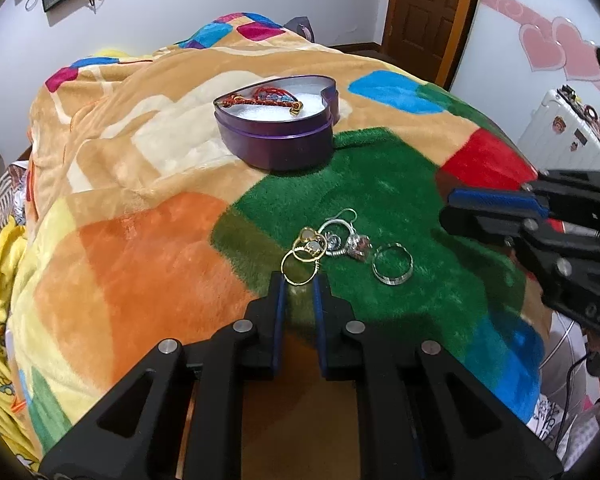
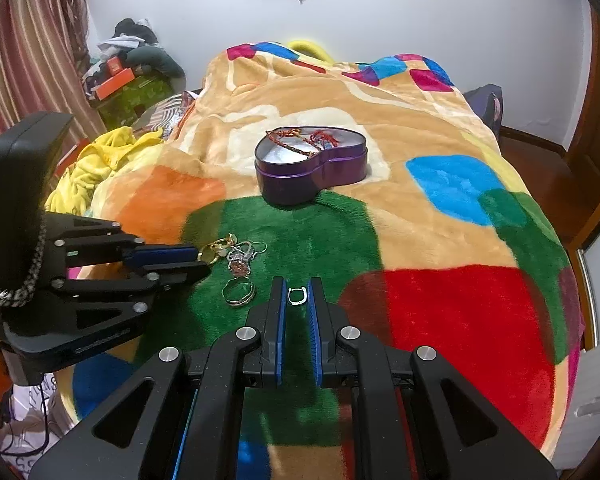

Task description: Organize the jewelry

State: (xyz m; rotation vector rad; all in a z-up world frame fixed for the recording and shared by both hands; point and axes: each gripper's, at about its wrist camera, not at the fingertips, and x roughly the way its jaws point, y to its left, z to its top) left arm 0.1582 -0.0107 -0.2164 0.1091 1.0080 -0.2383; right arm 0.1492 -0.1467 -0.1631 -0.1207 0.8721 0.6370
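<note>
A purple heart-shaped tin stands open on the blanket with red and orange braided bracelets on its white lining; it also shows in the right wrist view. A cluster of rings and silver pieces lies on the green patch, with a silver band beside it. My left gripper is shut on a gold ring at its fingertips. My right gripper is shut on a small silver ring and shows at the right in the left view.
A colourful plush blanket covers the bed. Yellow cloth is heaped at the bed's left side. Boxes and clothes are piled by the curtain. A white suitcase stands at the right, a wooden door behind.
</note>
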